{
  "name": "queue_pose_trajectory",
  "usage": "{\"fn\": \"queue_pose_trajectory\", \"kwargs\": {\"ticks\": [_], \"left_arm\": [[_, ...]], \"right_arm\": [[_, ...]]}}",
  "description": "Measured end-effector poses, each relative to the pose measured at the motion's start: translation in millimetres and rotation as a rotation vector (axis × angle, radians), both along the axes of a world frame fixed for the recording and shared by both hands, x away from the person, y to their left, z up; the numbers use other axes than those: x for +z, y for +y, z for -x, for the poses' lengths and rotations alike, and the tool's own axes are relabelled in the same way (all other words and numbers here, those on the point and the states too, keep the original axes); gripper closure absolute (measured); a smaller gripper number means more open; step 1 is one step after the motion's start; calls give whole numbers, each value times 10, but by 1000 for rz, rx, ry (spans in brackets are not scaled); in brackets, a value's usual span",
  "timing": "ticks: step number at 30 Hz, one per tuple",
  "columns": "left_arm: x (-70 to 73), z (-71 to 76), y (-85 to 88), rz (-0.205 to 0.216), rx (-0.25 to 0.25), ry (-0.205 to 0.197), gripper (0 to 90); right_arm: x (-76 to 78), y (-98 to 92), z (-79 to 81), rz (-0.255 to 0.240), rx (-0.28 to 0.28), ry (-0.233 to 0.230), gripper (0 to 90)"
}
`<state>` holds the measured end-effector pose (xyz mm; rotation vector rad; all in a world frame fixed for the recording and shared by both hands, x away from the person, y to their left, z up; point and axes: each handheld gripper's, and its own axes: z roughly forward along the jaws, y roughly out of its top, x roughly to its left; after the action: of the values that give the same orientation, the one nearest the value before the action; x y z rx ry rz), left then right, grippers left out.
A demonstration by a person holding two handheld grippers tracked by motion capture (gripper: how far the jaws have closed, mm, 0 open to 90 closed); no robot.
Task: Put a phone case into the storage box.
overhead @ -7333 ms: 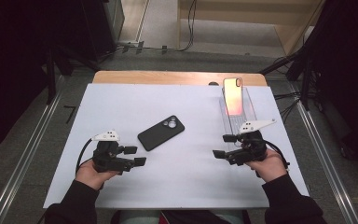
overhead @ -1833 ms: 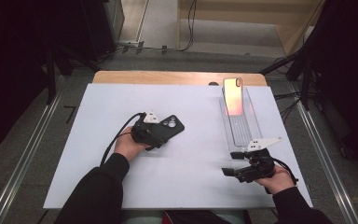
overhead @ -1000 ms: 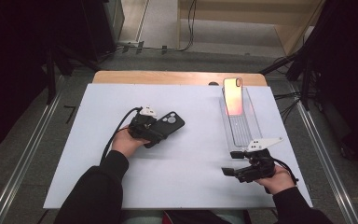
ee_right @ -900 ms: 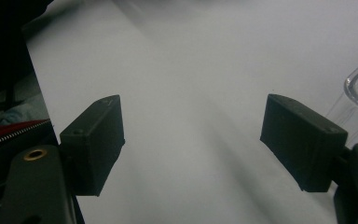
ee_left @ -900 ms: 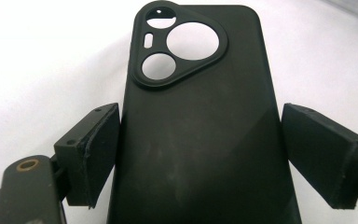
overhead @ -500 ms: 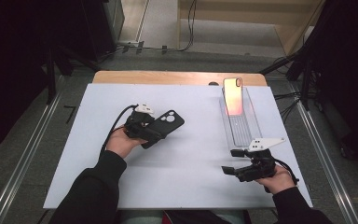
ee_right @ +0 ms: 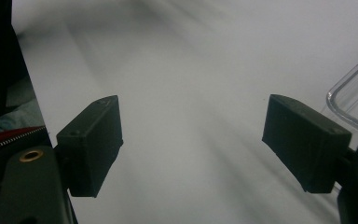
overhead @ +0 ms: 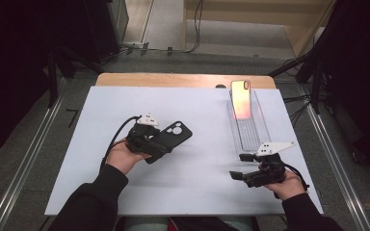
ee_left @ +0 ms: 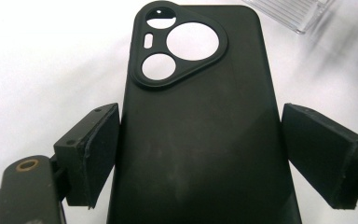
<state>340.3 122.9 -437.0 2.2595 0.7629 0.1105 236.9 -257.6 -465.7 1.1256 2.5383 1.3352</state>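
the left gripper (overhead: 160,142) pinches the matte black phone case with the round camera cutouts (overhead: 169,140) by its long edges, raised just above the white table (overhead: 77,159); keep it level and carry it towards the clear plastic tray (overhead: 248,126) holding the upright orange-backed phone (overhead: 241,99). the right gripper (overhead: 244,166) hangs near the tray, jaws spread wide and empty.
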Motion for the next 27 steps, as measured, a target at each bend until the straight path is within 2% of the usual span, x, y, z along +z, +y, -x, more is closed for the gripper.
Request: {"fn": "queue_pose_trajectory", "kwargs": {"ticks": [4, 9, 12, 14, 17, 20, 27], "left_arm": [[5, 99, 23, -6, 24, 11, 145], [-17, 235, 41, -11, 59, 32, 145], [-14, 303, 63, 5, 98, 36, 145], [-17, 350, 70, 11, 125, 24, 145], [-20, 427, 55, -1, 155, -10, 145], [-40, 487, 28, 17, 187, -21, 145], [-72, 585, -7, 62, 256, -38, 145]], "right_arm": [[16, 14, 3, 7, -15, -5, 178], [28, 43, -11, 6, -18, 27, 178], [39, 59, -20, 1, -27, 46, 178], [48, 68, -30, -10, -40, 57, 178], [68, 87, -49, -46, -65, 87, 178], [88, 115, -59, -77, -74, 100, 178], [128, 205, -72, -77, -98, 114, 181]]}}
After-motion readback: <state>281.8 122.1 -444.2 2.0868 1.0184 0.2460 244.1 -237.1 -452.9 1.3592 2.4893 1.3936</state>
